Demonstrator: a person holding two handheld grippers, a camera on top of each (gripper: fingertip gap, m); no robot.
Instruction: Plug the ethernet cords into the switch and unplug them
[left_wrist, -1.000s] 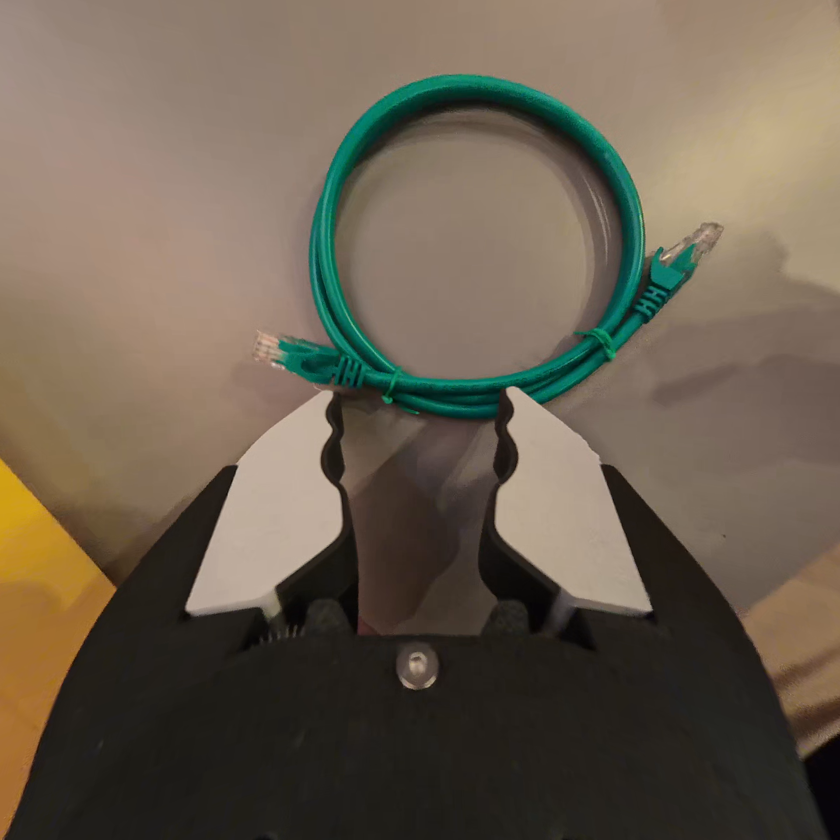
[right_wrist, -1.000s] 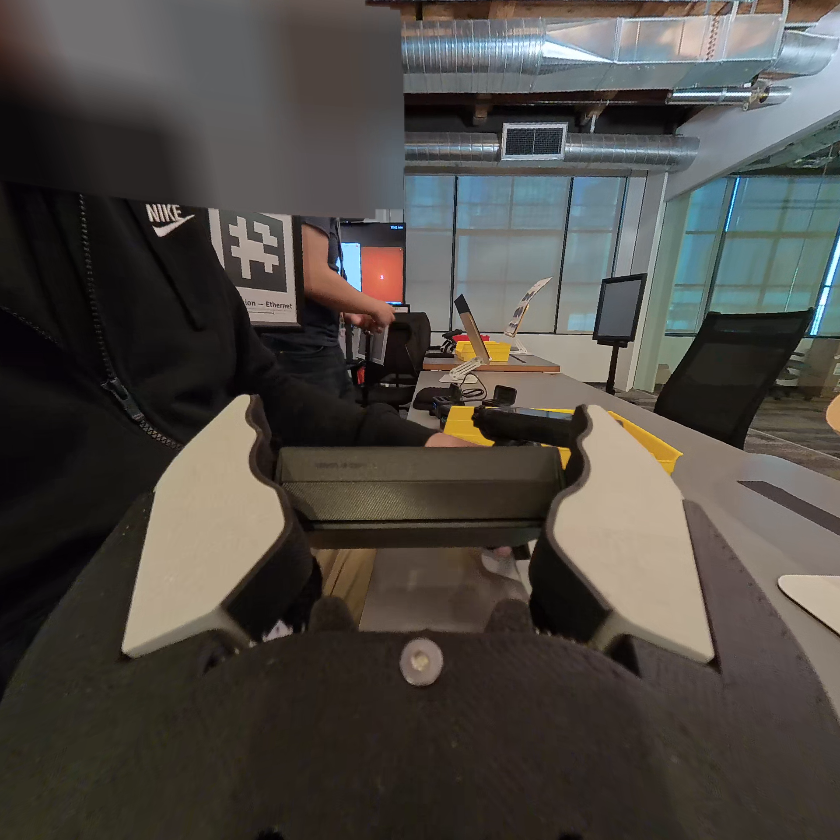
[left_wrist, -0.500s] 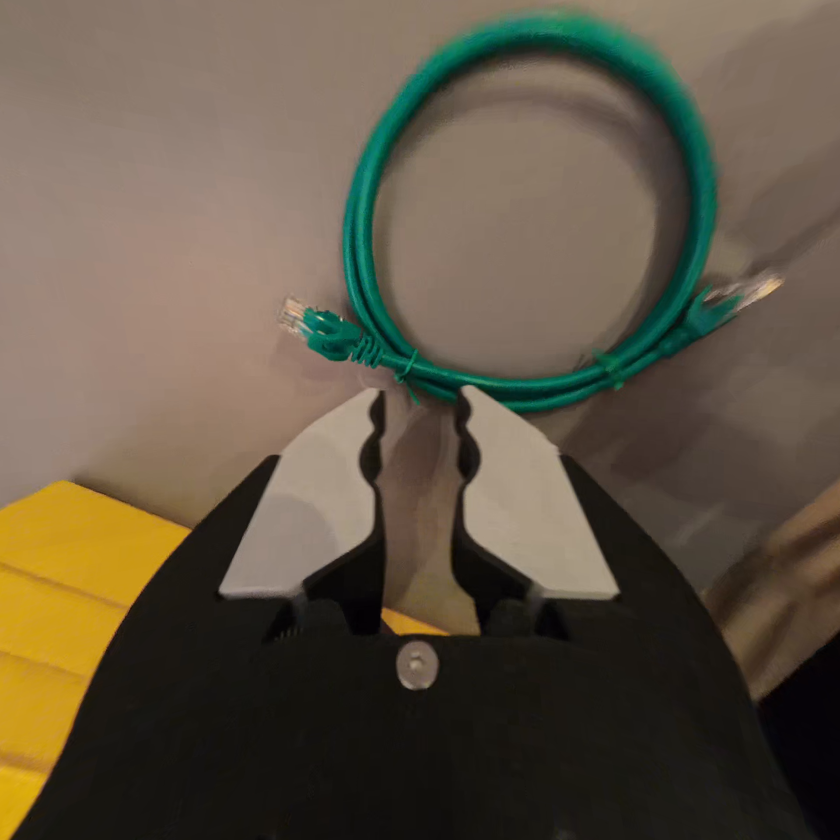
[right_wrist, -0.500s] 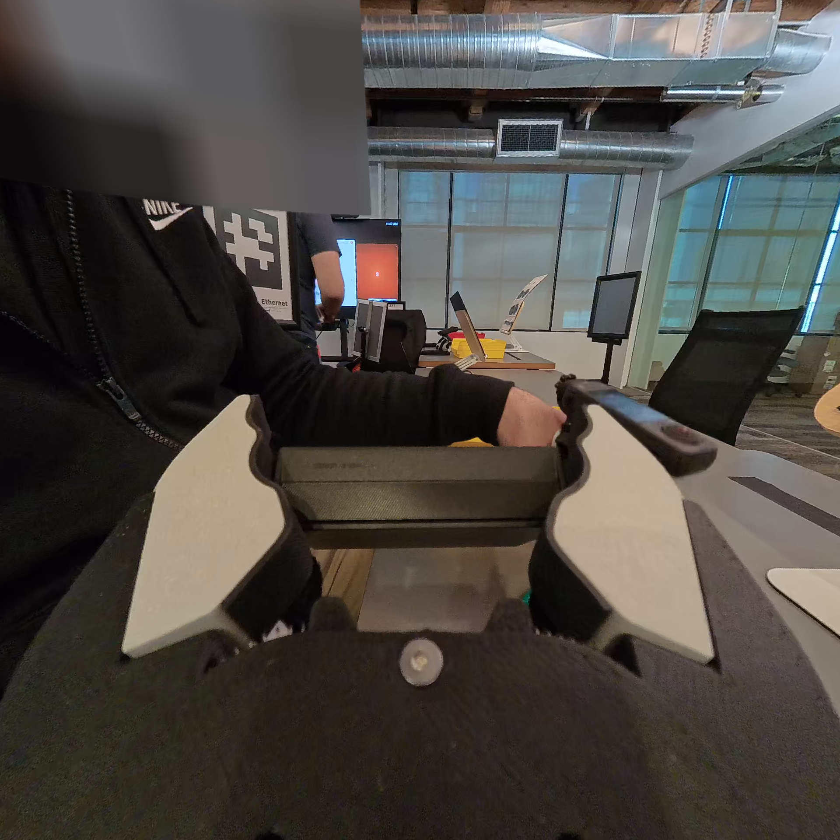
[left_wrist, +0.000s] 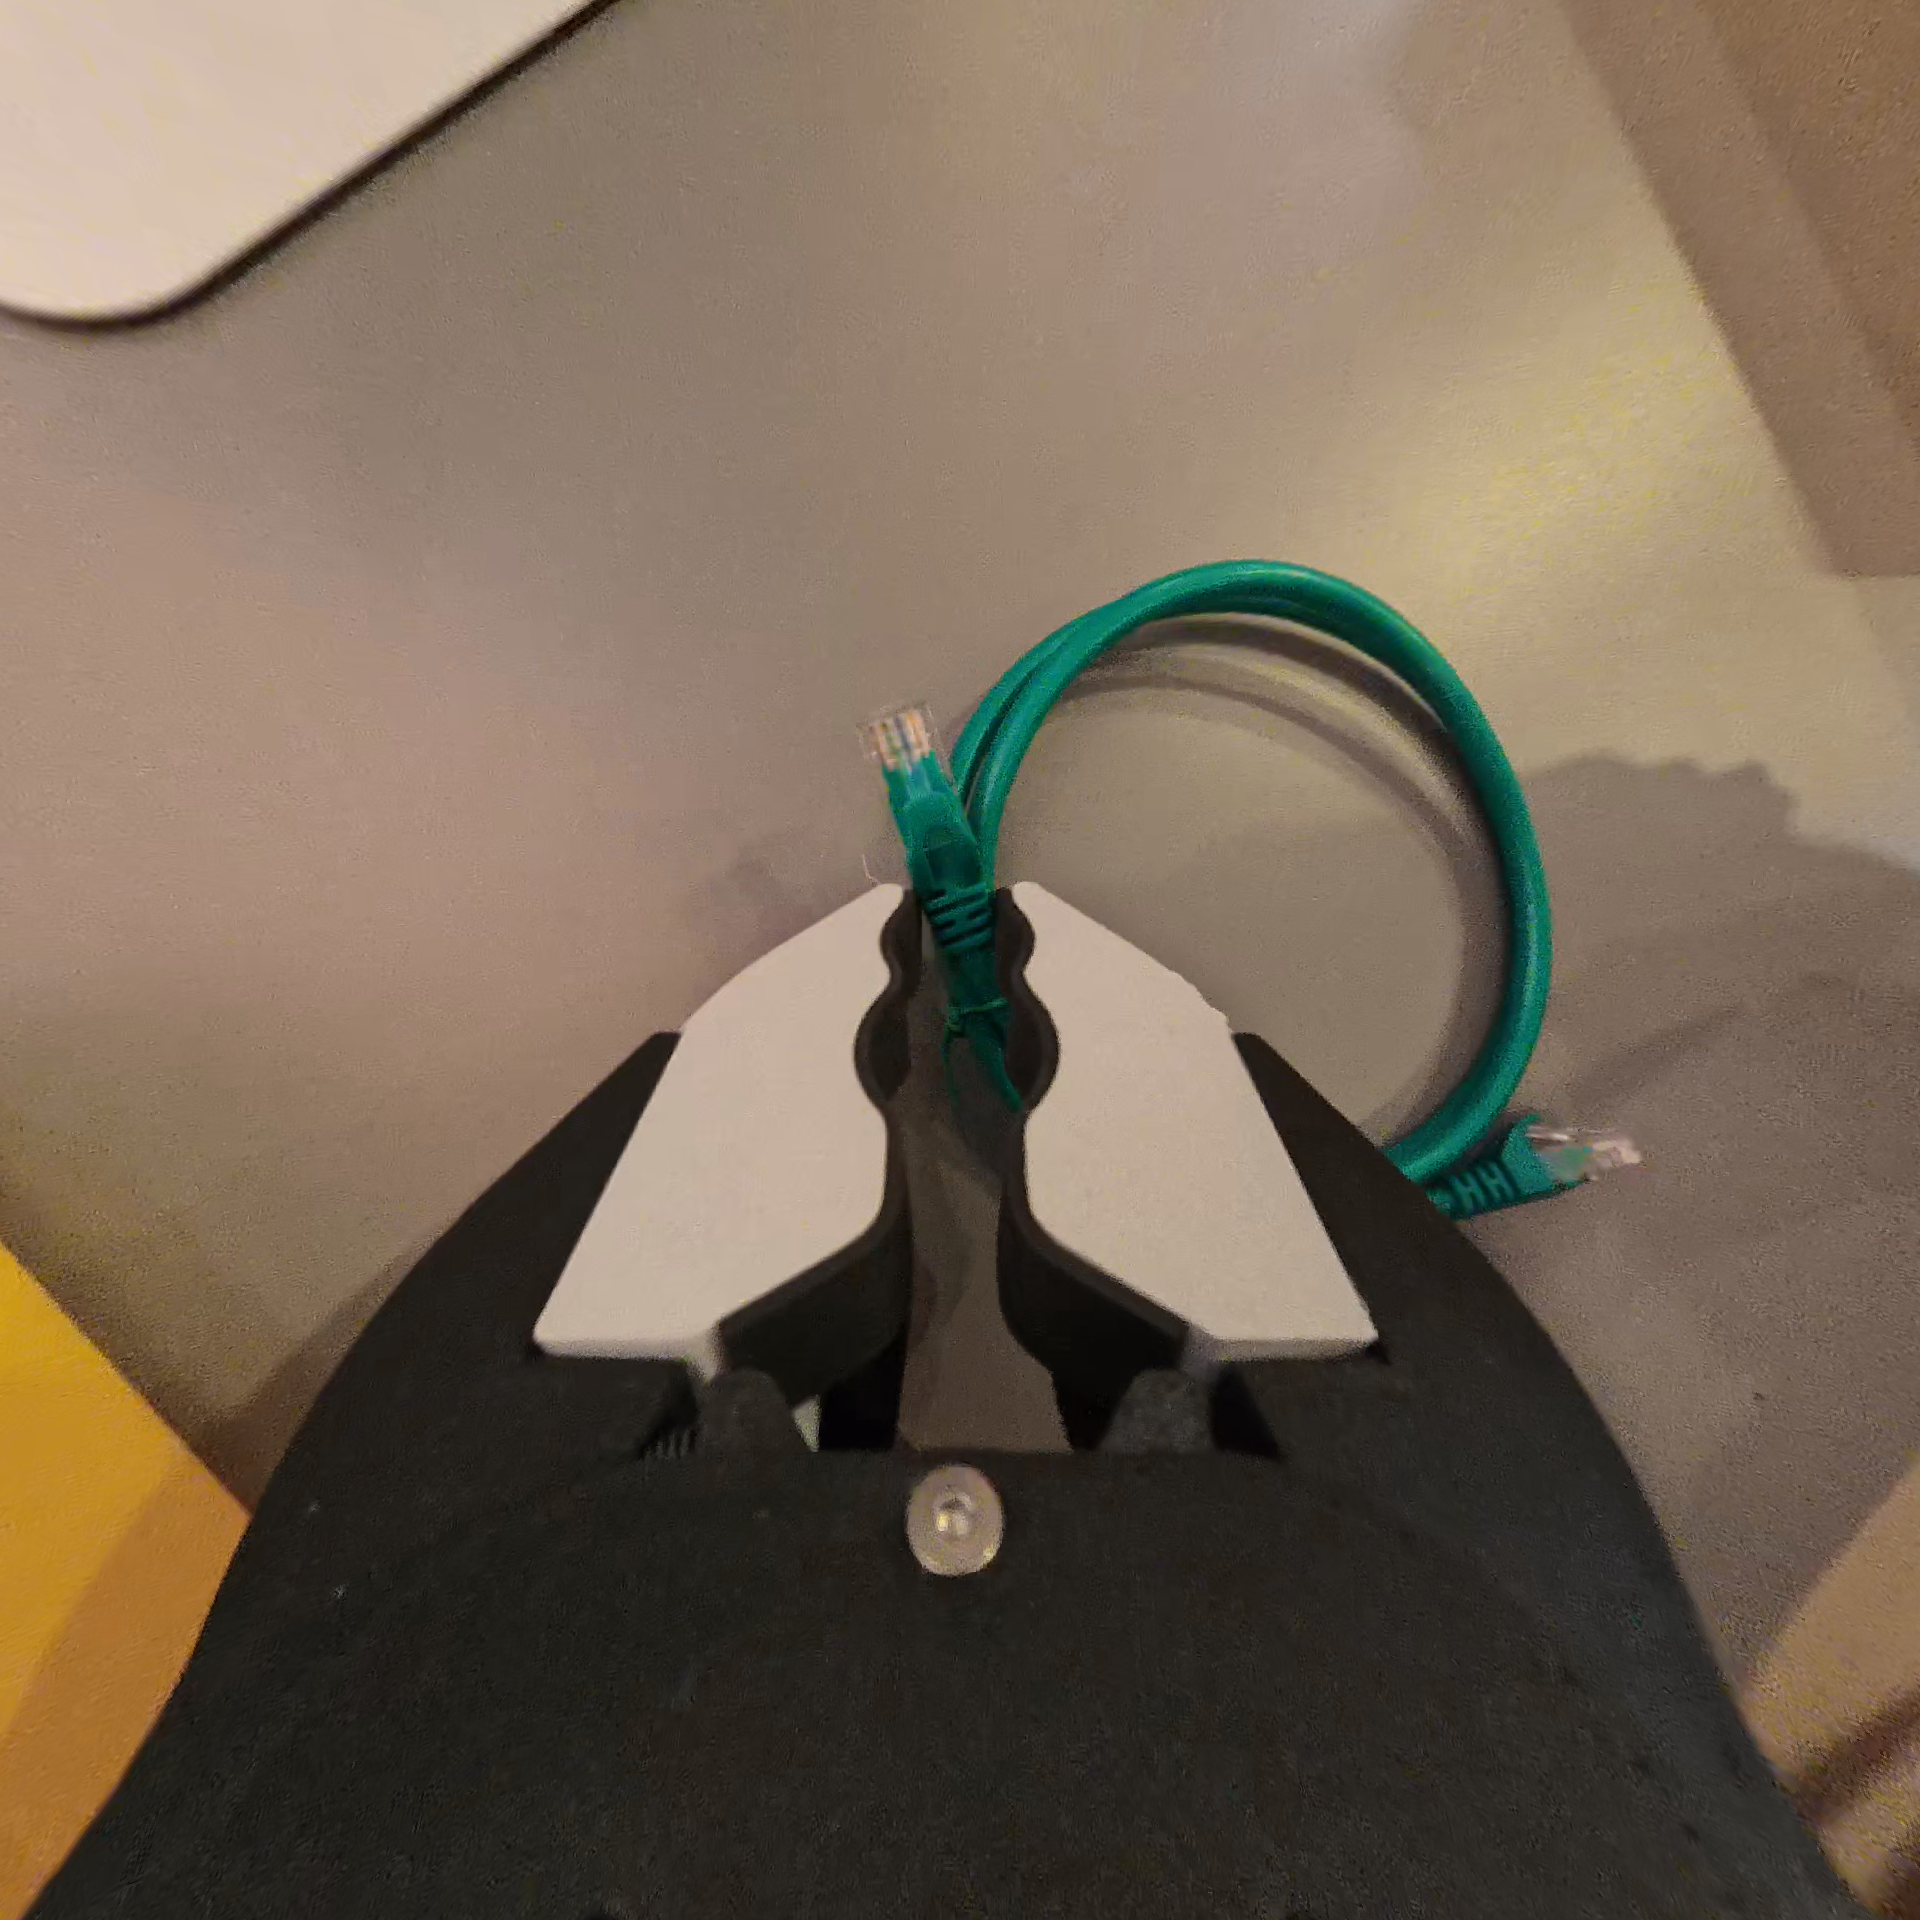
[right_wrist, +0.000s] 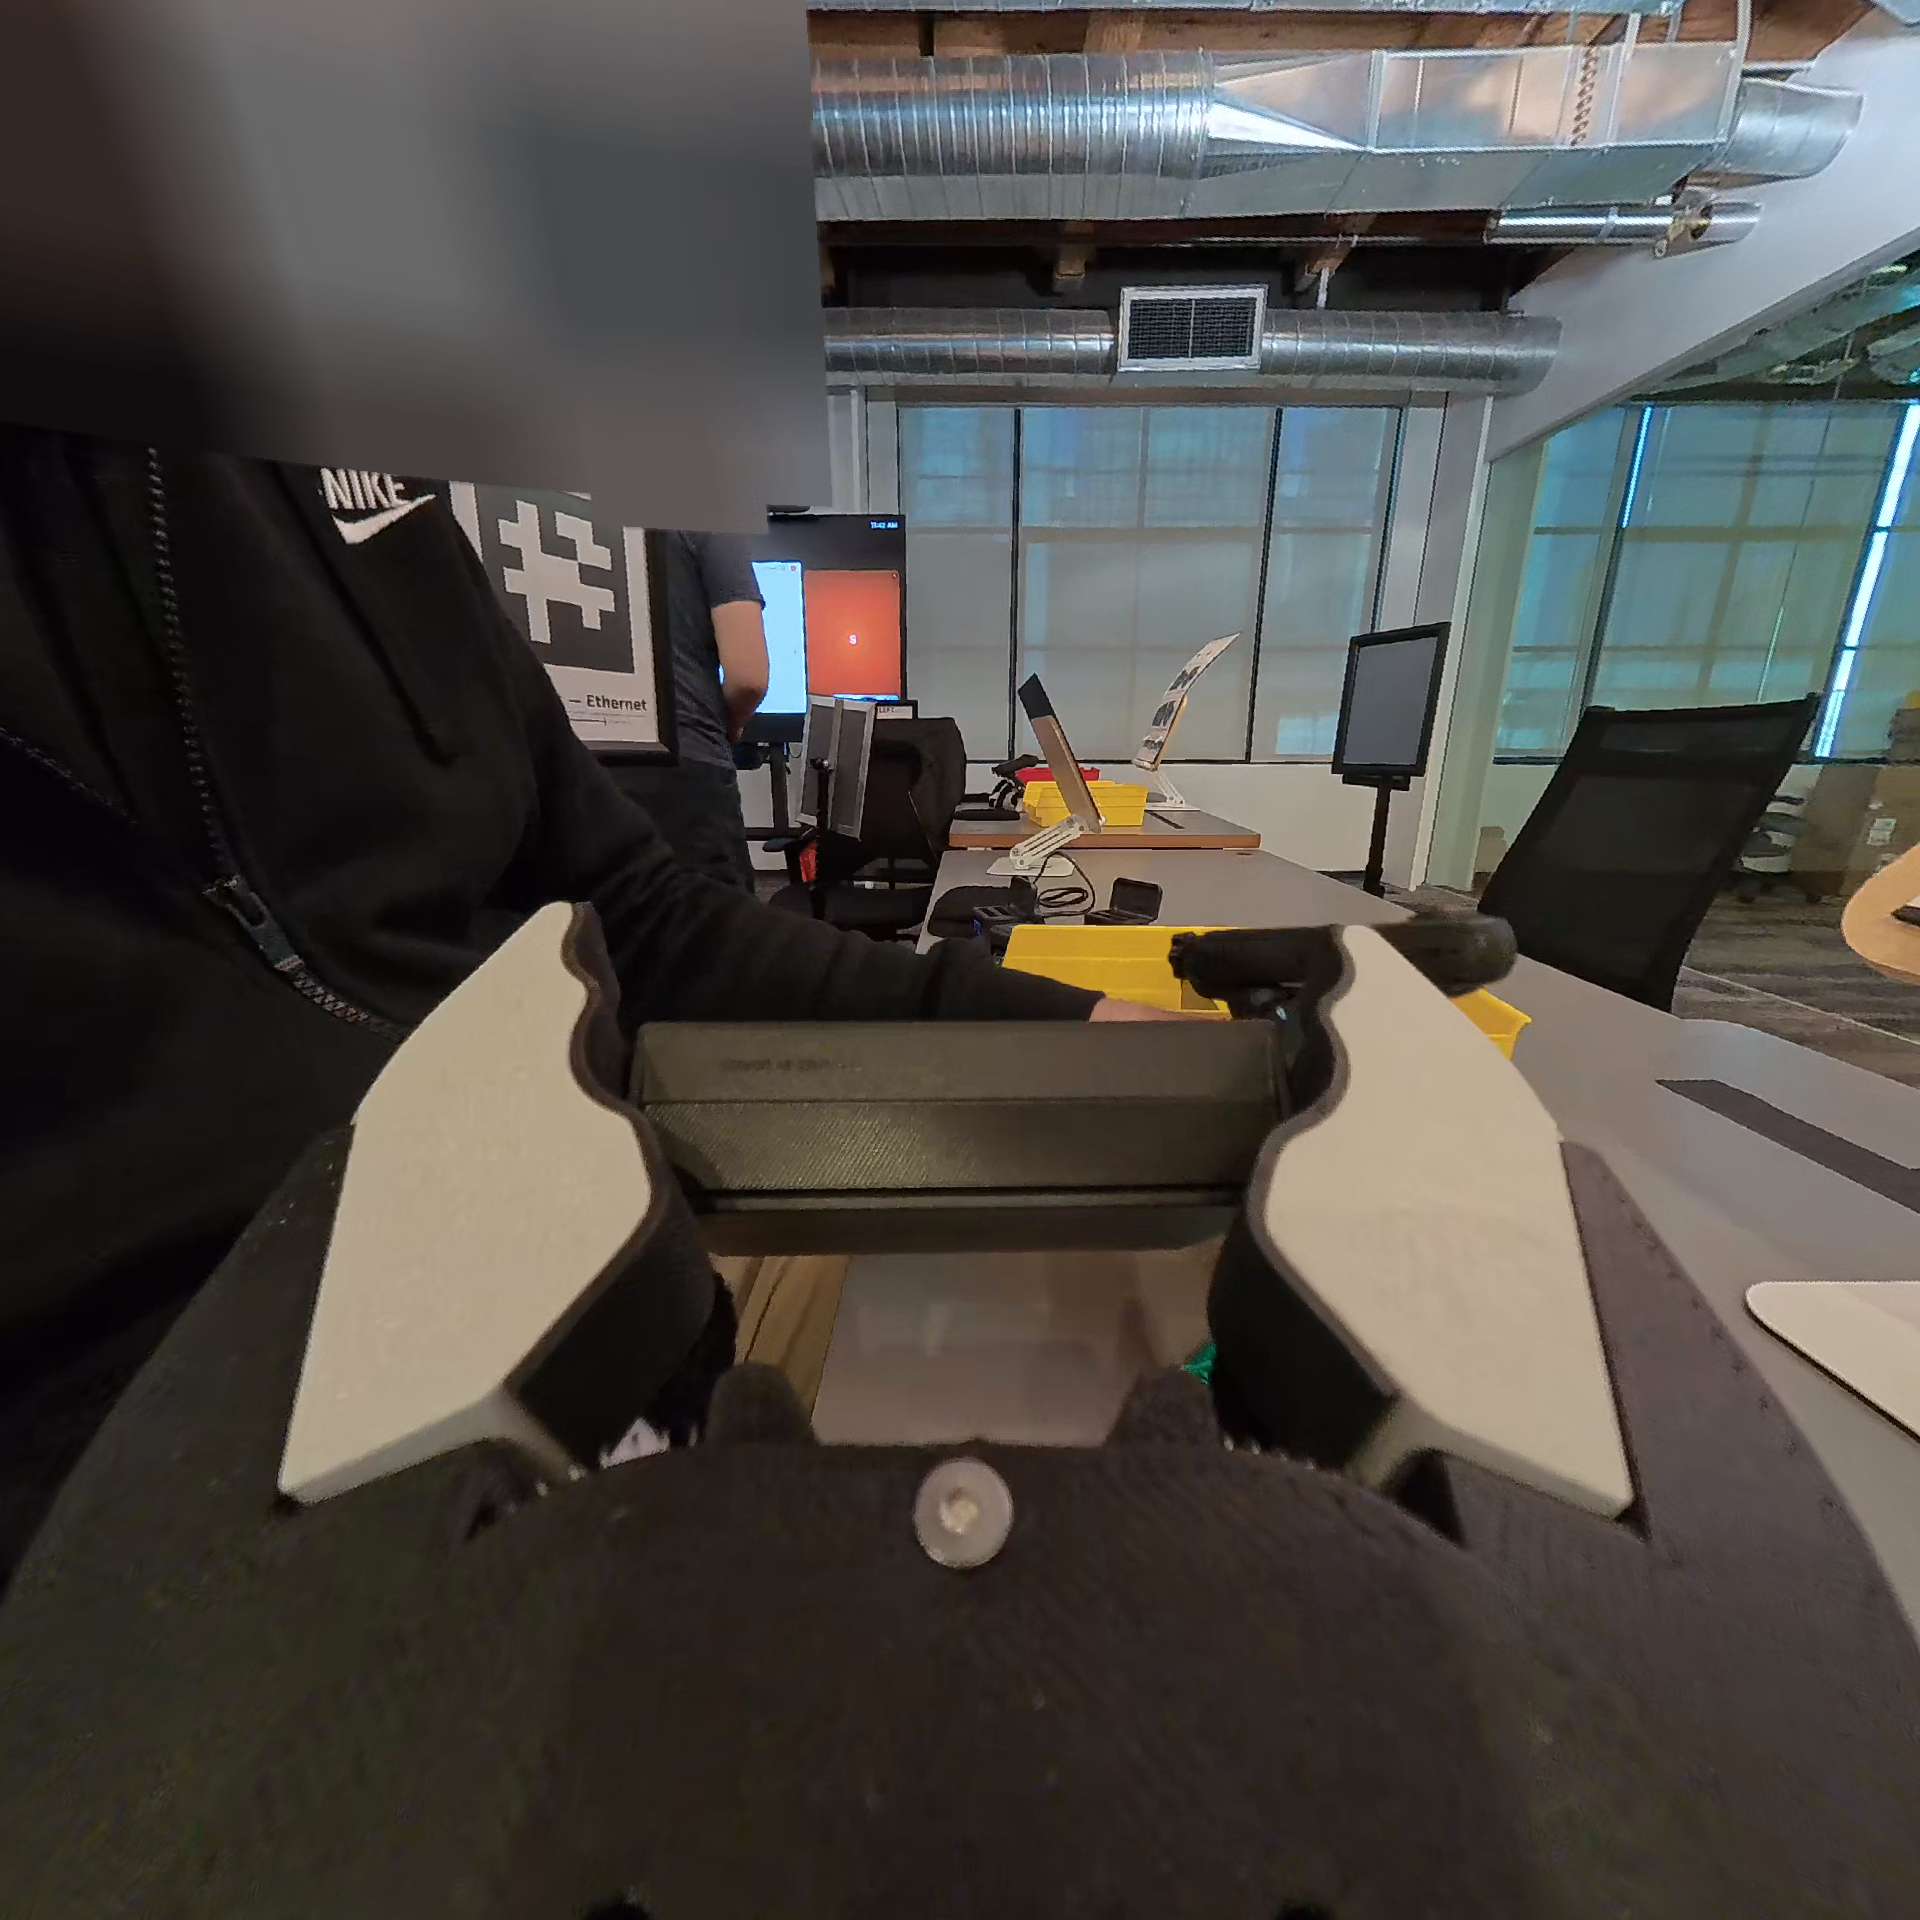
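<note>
A green coiled ethernet cord (left_wrist: 1496, 790) is held above the grey table (left_wrist: 416, 675). My left gripper (left_wrist: 961, 914) is shut on the cord just behind one plug's boot. That clear plug (left_wrist: 899, 738) points forward past the fingertips. The coil hangs to the right, and its second plug (left_wrist: 1579, 1153) sticks out at the lower right. My right gripper (right_wrist: 956, 1049) is shut on the black switch (right_wrist: 956, 1122), a long box held crosswise between both fingers. Its ports are not visible from here. The other gripper's black body (right_wrist: 1340, 956) shows beyond the right finger.
A yellow bin (left_wrist: 73, 1507) sits at the lower left of the left wrist view and shows in the right wrist view (right_wrist: 1101, 961). A white pad (left_wrist: 208, 135) lies on the table at the far left. A person in a black hoodie (right_wrist: 260, 883) stands close on the left. A black chair (right_wrist: 1642, 831) stands at the right.
My left gripper closed on the cord near one plug and lifted it; the coil now hangs to the right. The right gripper still holds the switch and has barely moved.
</note>
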